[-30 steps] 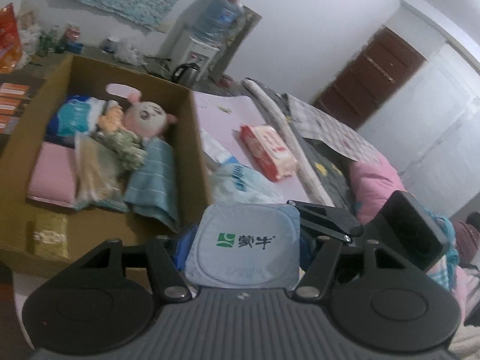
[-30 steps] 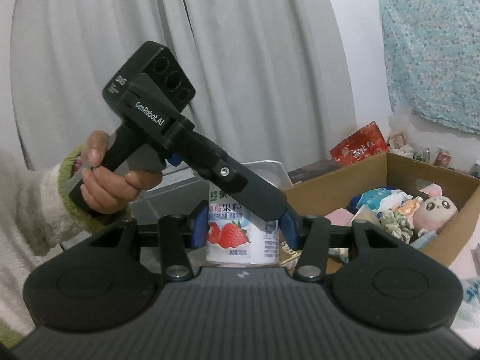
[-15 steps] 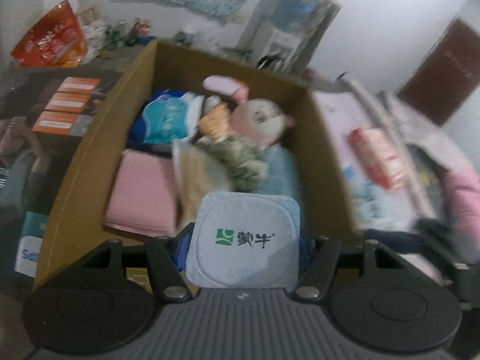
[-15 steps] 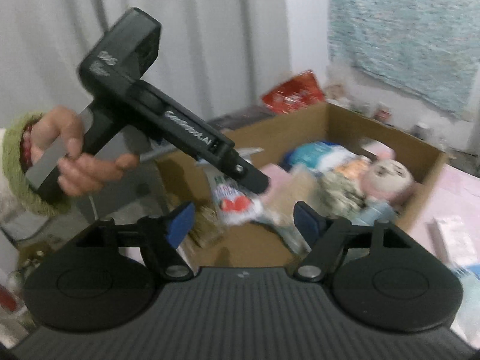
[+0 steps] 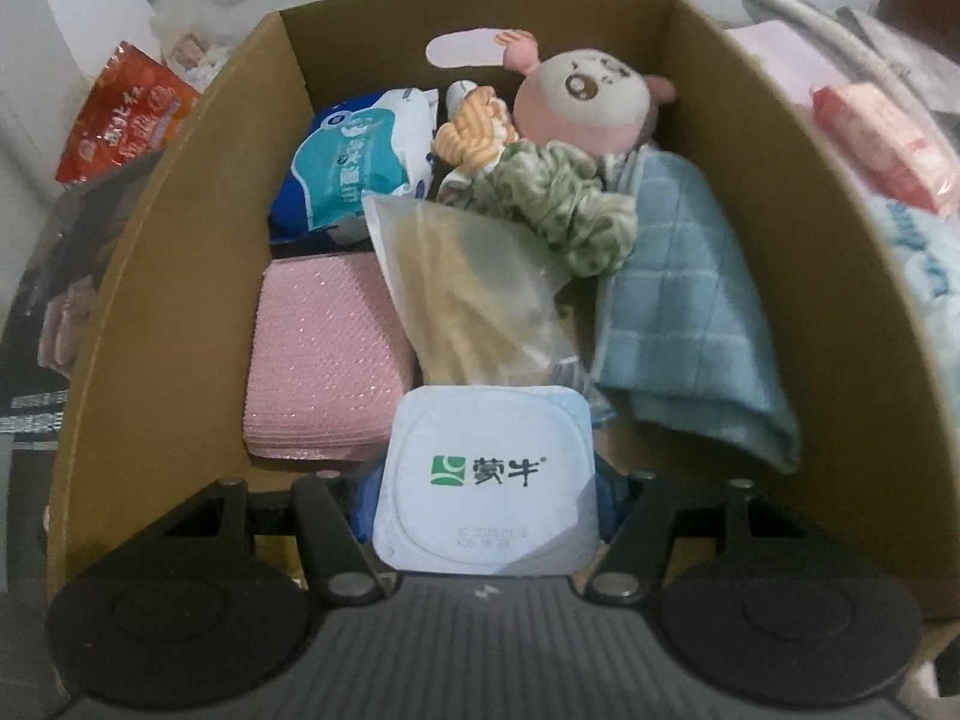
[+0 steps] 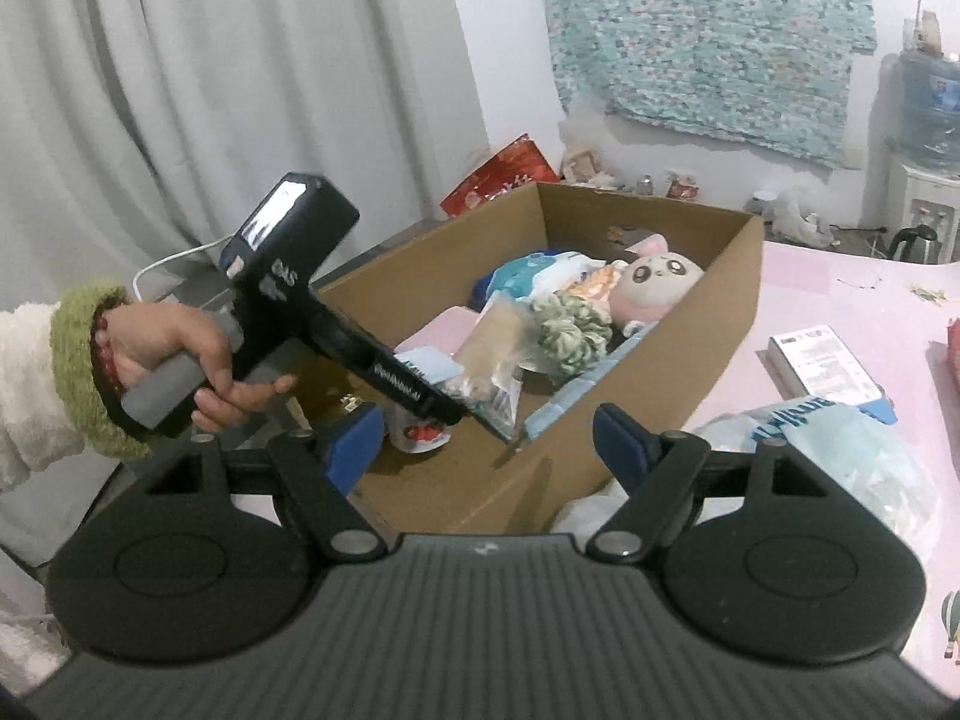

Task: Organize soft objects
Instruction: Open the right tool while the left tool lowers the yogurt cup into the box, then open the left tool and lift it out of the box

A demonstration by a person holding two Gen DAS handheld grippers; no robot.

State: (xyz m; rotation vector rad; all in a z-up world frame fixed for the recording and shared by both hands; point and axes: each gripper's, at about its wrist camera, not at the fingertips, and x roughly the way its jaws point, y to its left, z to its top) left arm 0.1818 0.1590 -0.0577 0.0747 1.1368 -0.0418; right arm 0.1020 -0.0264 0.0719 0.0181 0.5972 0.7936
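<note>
Cardboard makes the box (image 5: 180, 276) that takes up most of the left wrist view, and it is already well filled; going left to right, a pink pad (image 5: 327, 354) lies flat at the near left, a blue-and-white packet (image 5: 354, 174) sits behind it, a clear bag (image 5: 474, 294) leans across the middle, a green scrunchie (image 5: 564, 204) and a pink plush doll (image 5: 585, 99) sit at the far side, and a blue towel (image 5: 684, 312) drapes down the right. The left gripper (image 5: 483, 495) is clenched on a yogurt cup (image 5: 486, 483), foil lid facing the camera, low over the near end of the box, probably to set it in the free corner. The right gripper (image 6: 489, 441) is released, its jaws just opened and nothing between them; it hangs outside the box's near corner. The box stands on a pink table (image 6: 852, 312); grey curtains (image 6: 210, 90) hang at the left, and a blue patterned cloth (image 6: 708, 36) is on the far wall.
</note>
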